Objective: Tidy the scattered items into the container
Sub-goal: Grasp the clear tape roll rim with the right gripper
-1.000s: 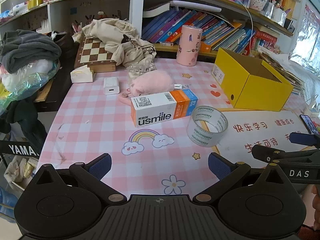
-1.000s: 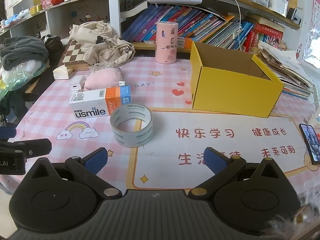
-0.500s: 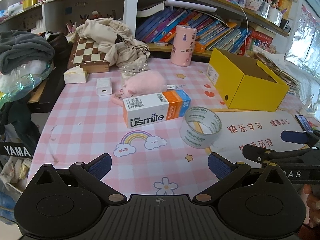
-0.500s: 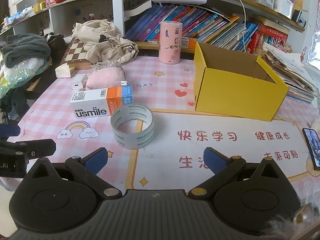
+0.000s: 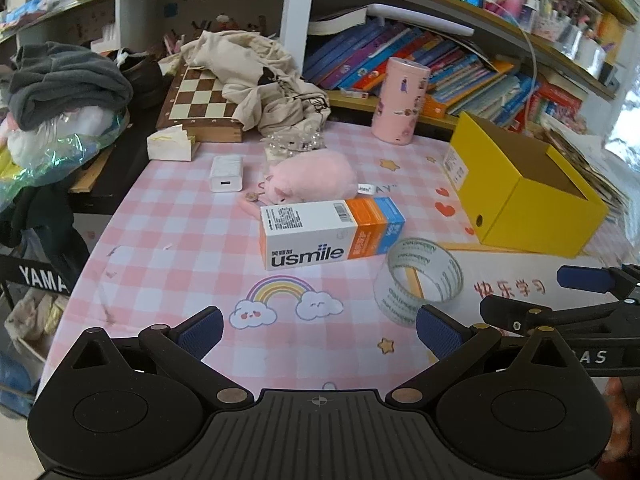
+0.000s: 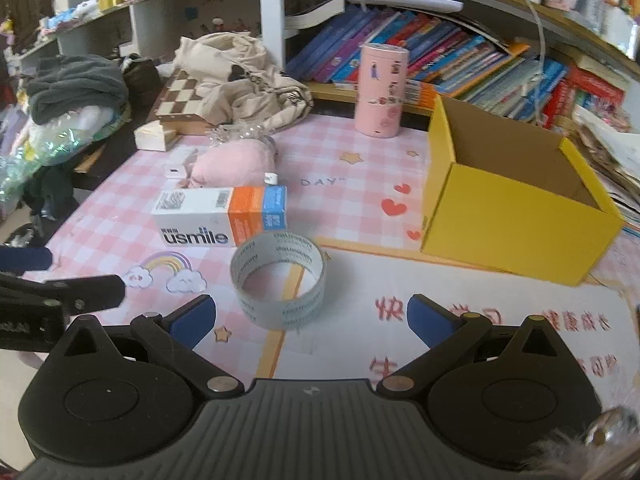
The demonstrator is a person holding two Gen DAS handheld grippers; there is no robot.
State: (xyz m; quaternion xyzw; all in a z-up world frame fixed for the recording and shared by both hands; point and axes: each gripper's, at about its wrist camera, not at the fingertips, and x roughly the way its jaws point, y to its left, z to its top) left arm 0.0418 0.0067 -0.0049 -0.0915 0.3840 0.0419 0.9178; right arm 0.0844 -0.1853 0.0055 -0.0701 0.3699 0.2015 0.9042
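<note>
Both grippers (image 5: 318, 326) (image 6: 310, 314) gape near "usmile" box (image 5: 326, 234)

tape roll (image 6: 279, 282) before carton (image 6: 220, 216), box (image 6: 516, 204) right

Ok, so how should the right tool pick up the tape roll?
Pinch the tape roll's near wall from above, one finger inside the hole and one outside. It lies flat with the hole facing up, and it looks nearly as wide as the open right tool, so spanning the whole ring would probably be tight.
</note>
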